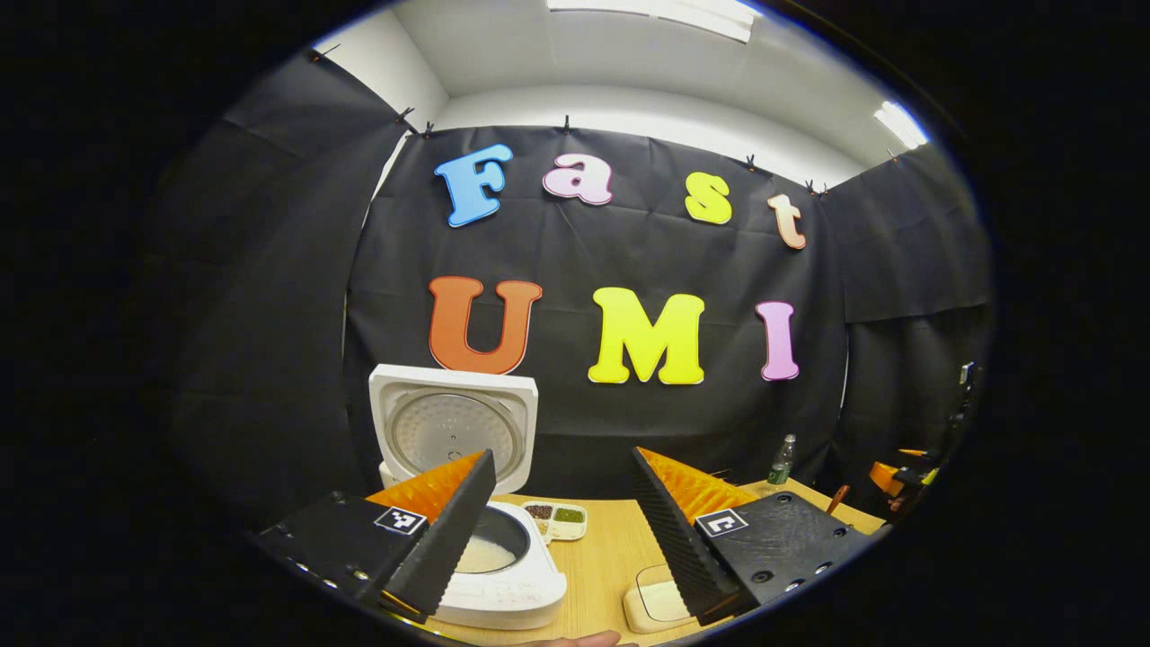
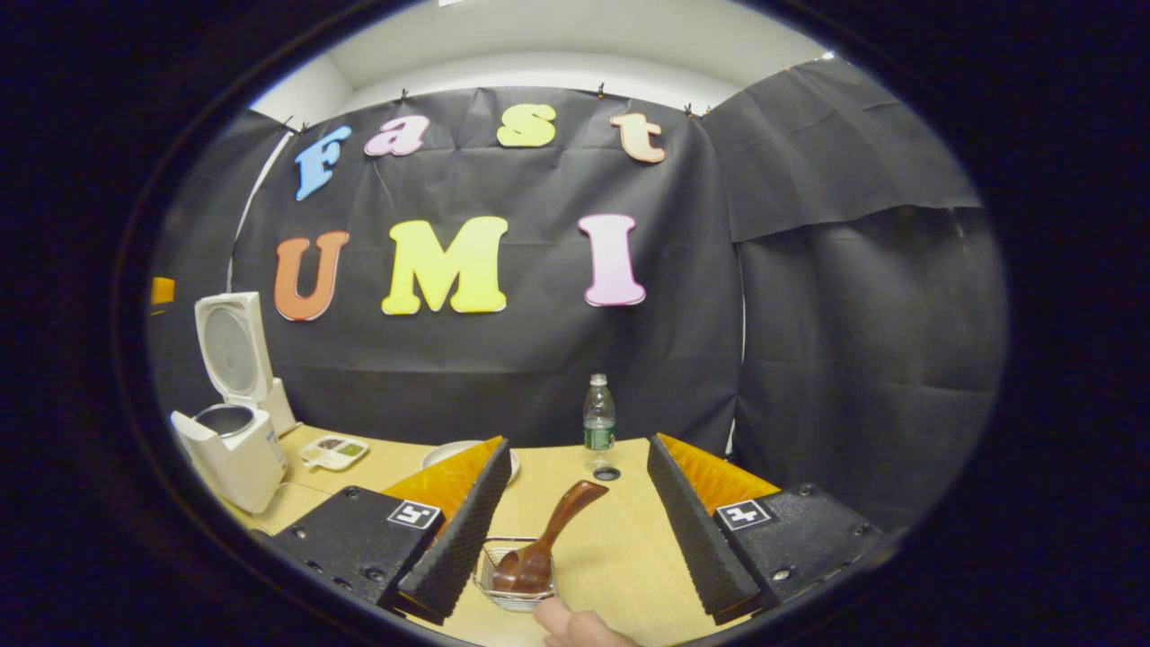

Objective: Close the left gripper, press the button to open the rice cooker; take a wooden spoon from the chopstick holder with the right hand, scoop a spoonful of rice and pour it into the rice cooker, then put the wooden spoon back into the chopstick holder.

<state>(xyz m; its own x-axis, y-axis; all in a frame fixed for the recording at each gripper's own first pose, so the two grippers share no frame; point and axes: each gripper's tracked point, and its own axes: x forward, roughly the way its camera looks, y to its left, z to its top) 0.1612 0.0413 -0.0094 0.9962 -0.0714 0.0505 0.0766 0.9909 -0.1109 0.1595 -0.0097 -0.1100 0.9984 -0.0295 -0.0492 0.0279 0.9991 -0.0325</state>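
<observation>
The white rice cooker (image 1: 508,589) stands on the wooden table with its lid (image 1: 454,429) raised upright; the inner pot (image 1: 490,550) shows a pale, whitish inside. My left gripper (image 1: 561,539) hangs open just right of the pot, nothing between its fingers. In the right gripper view the cooker (image 2: 235,454) is far off at the left, lid (image 2: 232,346) up. A brown wooden spoon (image 2: 561,517) rests bowl-down in a small wire chopstick holder (image 2: 503,595), its handle leaning up to the right. My right gripper (image 2: 575,539) is open above it, its fingers clear of the spoon.
A small divided dish (image 1: 557,519) of grains sits behind the cooker, also seen as the divided dish (image 2: 334,452). A pale flat dish (image 1: 660,602) lies by my left gripper's right finger. A plastic bottle (image 2: 599,422) and its cap (image 2: 606,473) stand near the back wall. A hand (image 2: 575,629) shows at the bottom edge.
</observation>
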